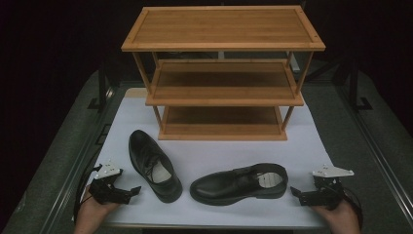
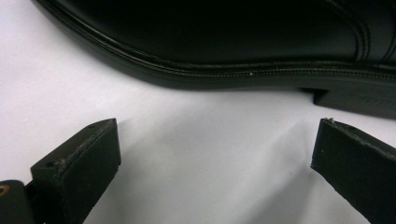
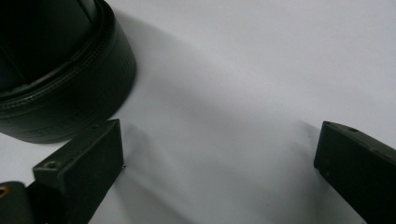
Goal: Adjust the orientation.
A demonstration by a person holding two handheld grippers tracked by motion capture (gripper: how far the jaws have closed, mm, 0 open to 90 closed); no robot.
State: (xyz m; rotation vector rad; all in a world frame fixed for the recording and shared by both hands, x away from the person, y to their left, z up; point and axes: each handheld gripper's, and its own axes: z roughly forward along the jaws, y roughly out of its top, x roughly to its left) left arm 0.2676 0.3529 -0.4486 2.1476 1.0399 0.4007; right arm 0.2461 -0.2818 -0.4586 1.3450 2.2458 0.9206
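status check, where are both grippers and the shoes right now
Left gripper and right gripper: jaws open, holding nothing. Left shoe and right shoe lie on white table, untouched. Wooden rack behind, shelves bare; nothing blocking.

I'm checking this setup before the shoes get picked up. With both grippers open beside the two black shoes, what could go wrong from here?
1. The left shoe lies askew, toe toward the left gripper; smooth leather might slip between the open jaws.
2. The right gripper faces the right shoe at its rounded heel, so a pinch there could push it away.
3. The shelf rack has tight lower tiers; a carried shoe might catch an edge.
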